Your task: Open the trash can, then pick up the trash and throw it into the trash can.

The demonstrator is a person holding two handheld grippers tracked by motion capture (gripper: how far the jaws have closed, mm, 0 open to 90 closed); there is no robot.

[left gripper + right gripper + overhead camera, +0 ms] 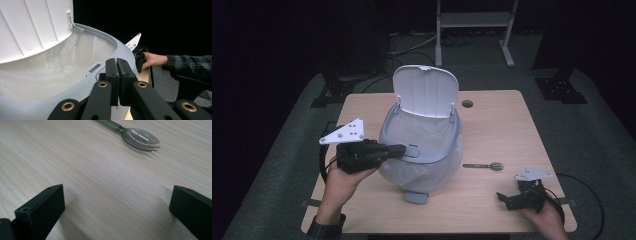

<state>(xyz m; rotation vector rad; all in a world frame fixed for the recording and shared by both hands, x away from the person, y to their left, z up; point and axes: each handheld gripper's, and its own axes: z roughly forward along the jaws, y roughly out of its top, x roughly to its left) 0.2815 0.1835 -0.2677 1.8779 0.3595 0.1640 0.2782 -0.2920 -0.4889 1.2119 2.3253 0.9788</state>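
A pale grey pedal bin stands mid-table with its white lid swung up and a clear bag lining it. My left gripper is shut, held level, its tips at the bin's near-left rim. In the left gripper view the two jaws meet with nothing seen between them, just above the grey rim beside the lid. My right gripper rests open at the table's front right. A grey plastic spork lies ahead of it, in the right gripper view the spork lies beyond the gripper.
The bin's foot pedal juts toward the front edge. The wooden table has a cable hole at the back. A metal stand is on the floor behind. The other hand shows past the bin.
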